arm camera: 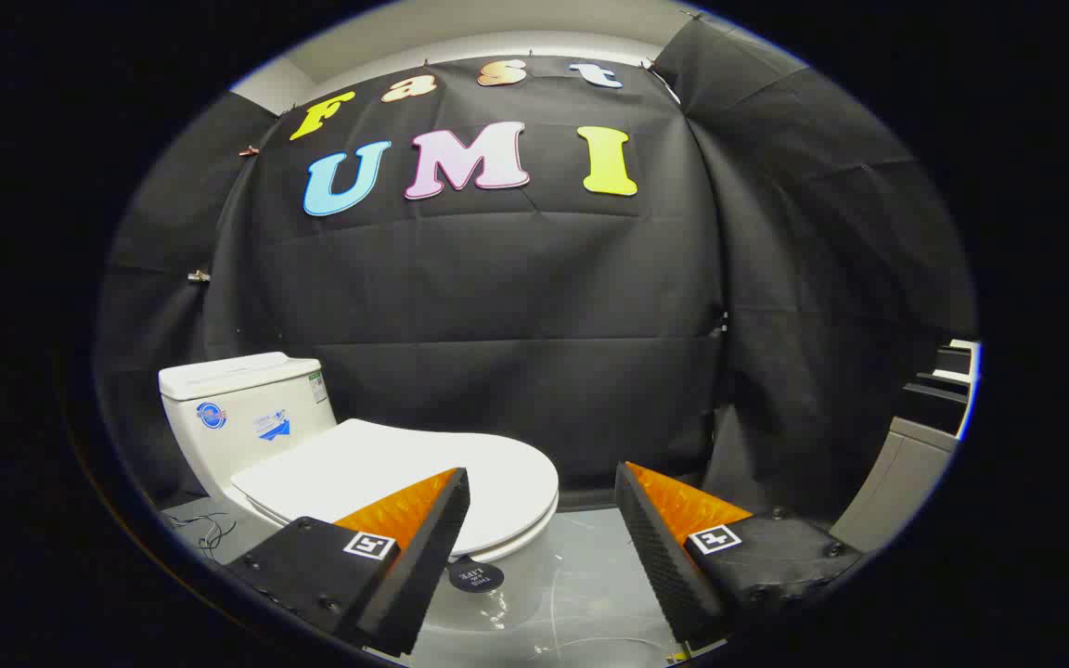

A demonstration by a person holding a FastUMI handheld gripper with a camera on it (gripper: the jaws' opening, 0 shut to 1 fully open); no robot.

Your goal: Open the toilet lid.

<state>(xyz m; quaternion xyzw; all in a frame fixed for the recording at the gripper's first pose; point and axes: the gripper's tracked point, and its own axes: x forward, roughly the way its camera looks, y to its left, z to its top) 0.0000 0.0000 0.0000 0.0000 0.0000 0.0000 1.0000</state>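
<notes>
A white toilet stands ahead and to the left, its tank (242,408) against the black cloth wall. Its white lid (386,473) lies flat, closed over the seat and bowl (488,594). My gripper (542,487) hovers near the lid's front rim with its fingers wide apart and nothing between them. The left finger (423,547) overlaps the lid's front right part in the view; whether it touches the lid is unclear. The right finger (664,557) is off to the right of the bowl, over the floor.
Grey glossy floor (581,575) spreads to the right of the toilet. Loose wires (205,533) lie on the floor left of the bowl. A grey panel or cabinet (896,482) stands at the far right. Black cloth walls (516,306) close the booth behind.
</notes>
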